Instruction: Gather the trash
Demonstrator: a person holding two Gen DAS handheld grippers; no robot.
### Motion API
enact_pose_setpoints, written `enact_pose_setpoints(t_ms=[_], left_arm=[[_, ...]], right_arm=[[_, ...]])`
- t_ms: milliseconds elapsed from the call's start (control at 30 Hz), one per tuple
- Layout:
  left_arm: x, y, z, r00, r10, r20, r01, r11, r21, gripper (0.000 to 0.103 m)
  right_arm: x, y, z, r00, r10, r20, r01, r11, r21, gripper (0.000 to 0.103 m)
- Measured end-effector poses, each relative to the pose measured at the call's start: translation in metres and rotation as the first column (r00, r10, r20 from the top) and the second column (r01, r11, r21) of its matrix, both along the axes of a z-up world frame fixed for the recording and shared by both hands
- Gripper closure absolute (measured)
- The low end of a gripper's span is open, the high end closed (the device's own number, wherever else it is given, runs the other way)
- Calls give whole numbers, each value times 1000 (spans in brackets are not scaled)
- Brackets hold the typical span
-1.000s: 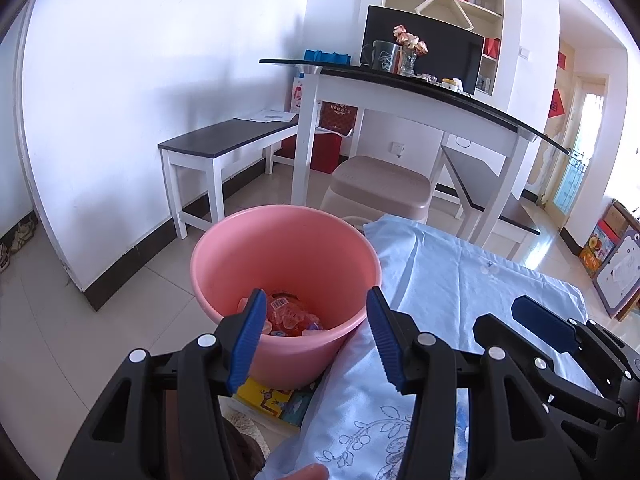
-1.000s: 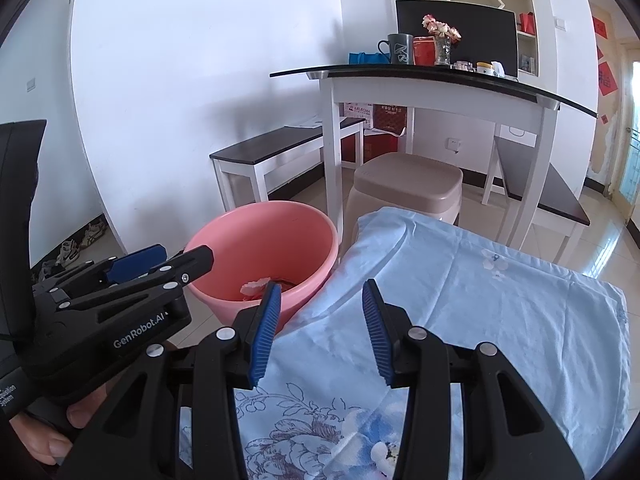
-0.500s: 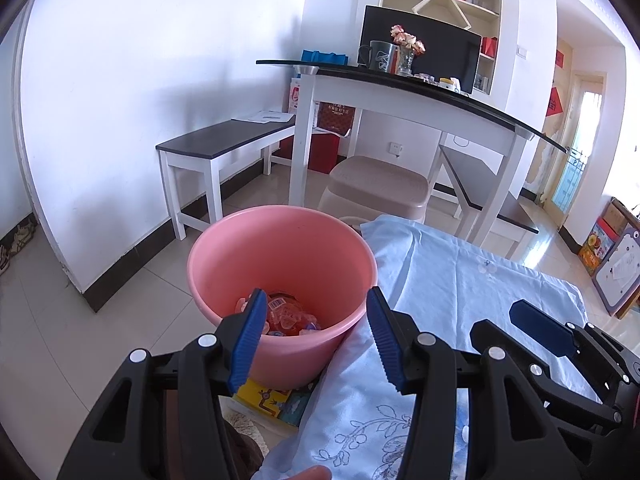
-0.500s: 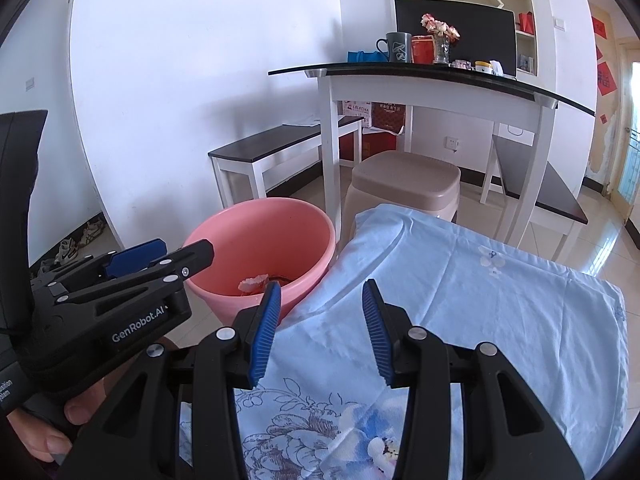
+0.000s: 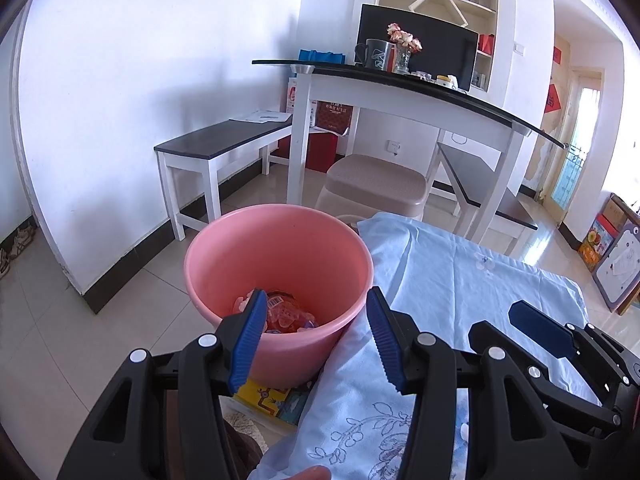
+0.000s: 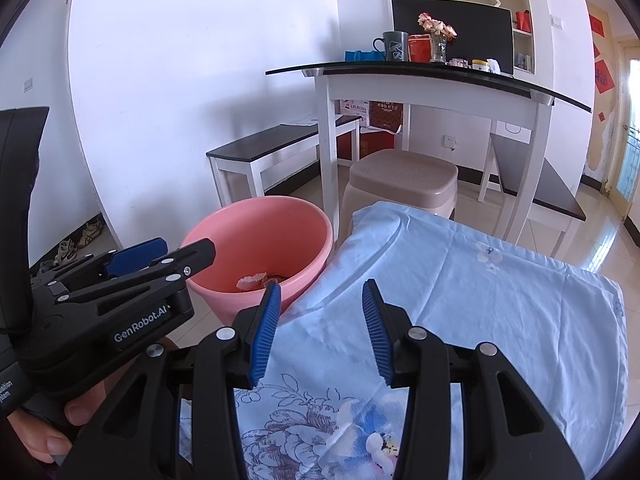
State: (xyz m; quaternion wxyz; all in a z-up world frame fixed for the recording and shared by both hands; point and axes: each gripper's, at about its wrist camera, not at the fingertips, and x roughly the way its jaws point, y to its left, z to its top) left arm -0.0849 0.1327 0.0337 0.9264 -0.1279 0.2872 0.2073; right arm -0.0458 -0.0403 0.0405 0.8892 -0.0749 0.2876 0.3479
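While both tongs (image 5: 314, 336) (image 6: 318, 330) hang released and empty, wrappers (image 5: 284, 314) lie inside the pink bucket (image 5: 276, 248).

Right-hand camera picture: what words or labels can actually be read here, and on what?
"GenRobot.AI": white print on the black left gripper.
"LELECNA", roughly: red-and-white carton under the white glass-topped table; uncertain.
Dark red box beside it: gold print, too blurred.
Red hangings on the far right wall: characters unreadable.
Grey mug: white design, no words.
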Motion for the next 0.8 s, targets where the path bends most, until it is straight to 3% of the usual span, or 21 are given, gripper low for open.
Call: enact_pose_setpoints(t_ms=[800], left_arm=[[7, -11, -2, 1000, -24, -7, 24, 1000, 15, 52]], right_arm=[[0, -9, -2, 1000, -21, -7, 21, 1000, -1, 60]])
